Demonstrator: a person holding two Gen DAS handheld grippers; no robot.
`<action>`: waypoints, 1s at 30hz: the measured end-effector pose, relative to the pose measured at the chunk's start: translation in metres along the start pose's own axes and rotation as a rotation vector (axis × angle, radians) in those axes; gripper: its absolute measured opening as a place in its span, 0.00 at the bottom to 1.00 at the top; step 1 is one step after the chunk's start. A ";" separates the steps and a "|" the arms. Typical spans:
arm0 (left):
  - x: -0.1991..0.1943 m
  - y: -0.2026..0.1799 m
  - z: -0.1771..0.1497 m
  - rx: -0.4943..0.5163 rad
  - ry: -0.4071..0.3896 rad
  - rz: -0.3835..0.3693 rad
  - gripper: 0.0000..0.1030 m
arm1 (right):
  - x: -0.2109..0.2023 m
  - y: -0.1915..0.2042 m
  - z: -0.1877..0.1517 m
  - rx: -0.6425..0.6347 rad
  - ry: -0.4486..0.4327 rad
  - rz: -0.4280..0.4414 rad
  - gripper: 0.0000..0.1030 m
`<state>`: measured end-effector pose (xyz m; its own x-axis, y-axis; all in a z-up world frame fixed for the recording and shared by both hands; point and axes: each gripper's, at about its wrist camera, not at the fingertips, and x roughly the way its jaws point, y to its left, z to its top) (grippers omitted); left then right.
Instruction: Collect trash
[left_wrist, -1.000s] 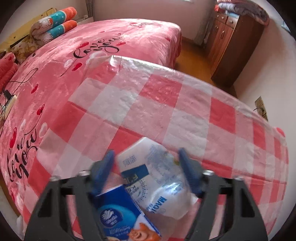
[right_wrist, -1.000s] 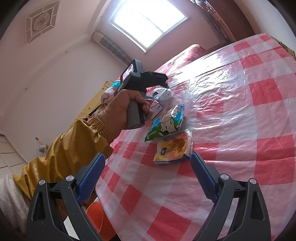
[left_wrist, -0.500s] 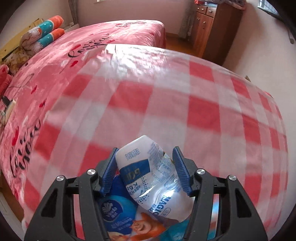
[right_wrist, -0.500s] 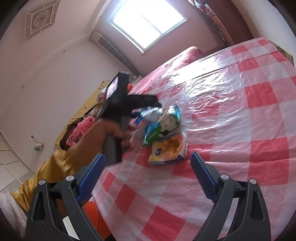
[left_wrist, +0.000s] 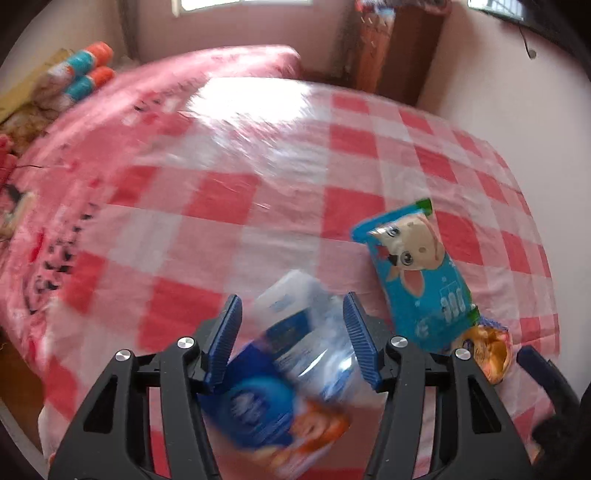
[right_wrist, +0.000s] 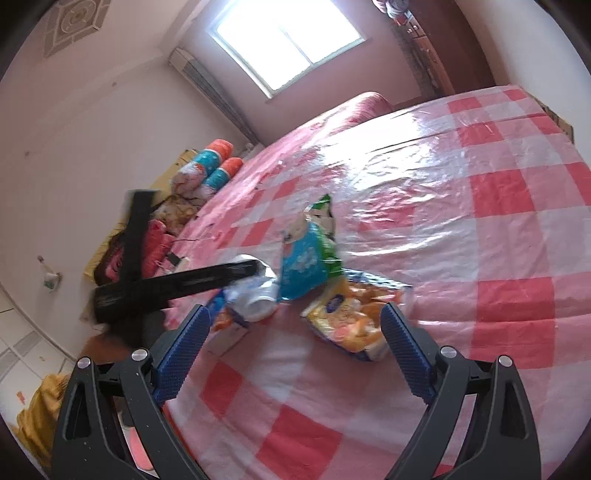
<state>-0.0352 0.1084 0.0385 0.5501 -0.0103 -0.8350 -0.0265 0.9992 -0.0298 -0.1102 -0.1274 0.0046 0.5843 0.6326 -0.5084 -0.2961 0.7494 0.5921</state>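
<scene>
While my left gripper (left_wrist: 291, 328) clenches the crumpled clear plastic bottle (left_wrist: 314, 343), my right gripper (right_wrist: 291, 350) gapes released, the orange-yellow snack wrapper (right_wrist: 347, 321) at twelve o'clock.

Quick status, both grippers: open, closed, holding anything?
Left gripper: closed on the crumpled white and blue plastic wrapper, pinched between its fingers.
Right gripper: open, holding nothing, above the checkered tablecloth near the yellow snack packet.
</scene>
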 end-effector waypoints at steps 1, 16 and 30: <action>-0.007 0.004 -0.004 -0.013 -0.015 0.008 0.61 | 0.002 -0.001 0.001 -0.001 0.012 -0.007 0.90; -0.023 0.008 -0.049 -0.142 0.007 0.003 0.67 | 0.027 0.003 0.001 -0.086 0.168 0.007 0.91; -0.016 0.013 -0.055 -0.076 -0.002 0.075 0.81 | 0.010 0.011 -0.002 -0.091 0.176 0.101 0.91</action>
<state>-0.0903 0.1190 0.0213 0.5456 0.0650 -0.8355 -0.1308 0.9914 -0.0083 -0.1090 -0.1125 0.0048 0.4094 0.7236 -0.5557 -0.4178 0.6901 0.5909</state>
